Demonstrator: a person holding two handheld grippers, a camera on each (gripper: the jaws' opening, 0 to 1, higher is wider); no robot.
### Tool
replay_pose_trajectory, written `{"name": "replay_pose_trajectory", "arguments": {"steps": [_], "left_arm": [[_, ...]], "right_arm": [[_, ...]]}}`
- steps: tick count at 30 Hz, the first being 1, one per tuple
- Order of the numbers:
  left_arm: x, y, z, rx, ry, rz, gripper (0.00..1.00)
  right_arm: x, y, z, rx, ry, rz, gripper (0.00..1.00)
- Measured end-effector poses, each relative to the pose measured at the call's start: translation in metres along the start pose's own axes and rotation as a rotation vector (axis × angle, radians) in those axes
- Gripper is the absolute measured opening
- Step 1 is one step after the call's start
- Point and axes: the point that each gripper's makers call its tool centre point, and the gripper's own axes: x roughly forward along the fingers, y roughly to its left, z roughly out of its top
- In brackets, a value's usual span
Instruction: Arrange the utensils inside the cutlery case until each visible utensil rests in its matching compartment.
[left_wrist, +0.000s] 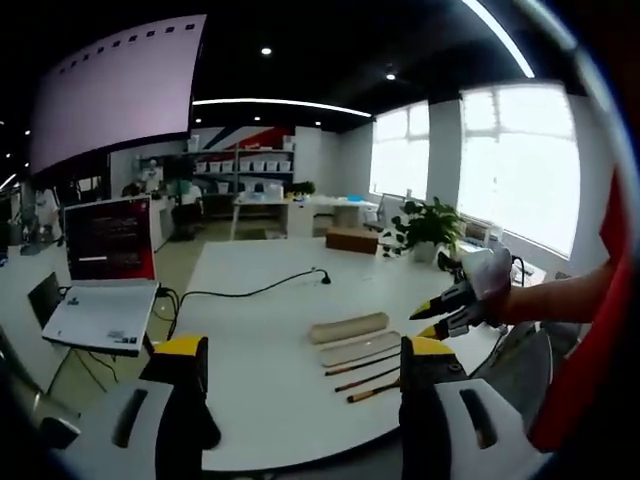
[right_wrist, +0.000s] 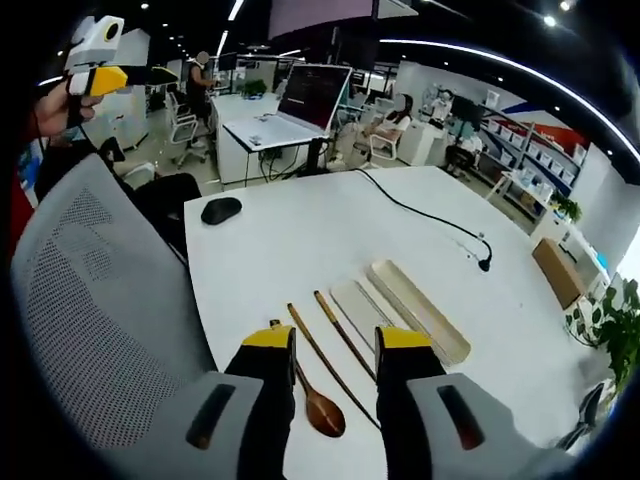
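On the white table (right_wrist: 290, 240) lie a beige cutlery case tray (right_wrist: 418, 312) and its flat lid (right_wrist: 358, 308) side by side. Next to them are two dark wooden chopsticks (right_wrist: 343, 335) and a wooden spoon (right_wrist: 320, 408). My right gripper (right_wrist: 337, 340) stands open above the spoon, with nothing between its jaws. In the left gripper view the case tray (left_wrist: 348, 327), lid (left_wrist: 357, 348), chopsticks (left_wrist: 360, 366) and spoon (left_wrist: 374, 392) lie ahead of my open left gripper (left_wrist: 305, 350). The right gripper (left_wrist: 445, 315) comes in from the right, held by a hand.
A black mouse (right_wrist: 220, 210) lies near the table's edge and a black cable (right_wrist: 430, 225) runs across the table. A grey mesh chair (right_wrist: 90, 290) stands close by it. A laptop (left_wrist: 100, 315) sits on a neighbouring desk and a potted plant (left_wrist: 430, 225) beyond the table.
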Motion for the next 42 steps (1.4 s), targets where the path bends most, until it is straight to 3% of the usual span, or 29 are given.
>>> {"name": "replay_pose_trajectory", "arguments": {"steps": [2, 6, 12, 16, 20, 24, 27, 30, 33, 35, 37, 42], "left_arm": [[-0.001, 0.001, -0.002, 0.007, 0.009, 0.003, 0.80], [-0.002, 0.005, -0.003, -0.008, 0.011, 0.013, 0.80], [0.004, 0.002, -0.003, -0.013, 0.013, 0.009, 0.78], [0.004, -0.001, 0.001, 0.014, 0.000, -0.006, 0.77], [0.004, 0.001, -0.004, 0.011, 0.014, -0.007, 0.76], [0.003, 0.002, -0.005, 0.011, 0.016, -0.009, 0.75], [0.002, 0.003, -0.007, 0.012, 0.020, -0.011, 0.75], [0.002, 0.005, -0.010, 0.004, 0.025, -0.013, 0.74], [0.001, 0.004, -0.012, -0.004, 0.029, -0.016, 0.74], [0.000, 0.004, -0.013, 0.005, 0.034, -0.019, 0.74], [-0.001, 0.004, -0.012, 0.006, 0.032, -0.018, 0.74], [-0.002, 0.003, -0.013, -0.013, 0.029, -0.019, 0.74]], "right_arm": [[0.001, -0.005, -0.001, 0.001, 0.005, -0.016, 0.35], [0.002, -0.008, -0.002, -0.016, 0.015, -0.009, 0.29], [0.010, -0.014, -0.012, -0.061, 0.049, -0.007, 0.31], [0.016, -0.020, -0.021, -0.076, 0.076, 0.005, 0.28], [0.020, -0.019, -0.030, -0.114, 0.115, 0.034, 0.20], [0.024, -0.022, -0.033, -0.126, 0.136, 0.039, 0.26], [0.027, -0.019, -0.032, -0.148, 0.145, 0.056, 0.21], [0.034, -0.012, -0.033, -0.136, 0.153, 0.105, 0.11], [0.044, 0.009, -0.043, -0.081, 0.212, 0.246, 0.14], [0.045, 0.015, -0.047, -0.114, 0.244, 0.289, 0.15], [0.044, 0.018, -0.050, -0.178, 0.278, 0.311, 0.17], [0.048, 0.027, -0.052, -0.224, 0.278, 0.331, 0.21]]}}
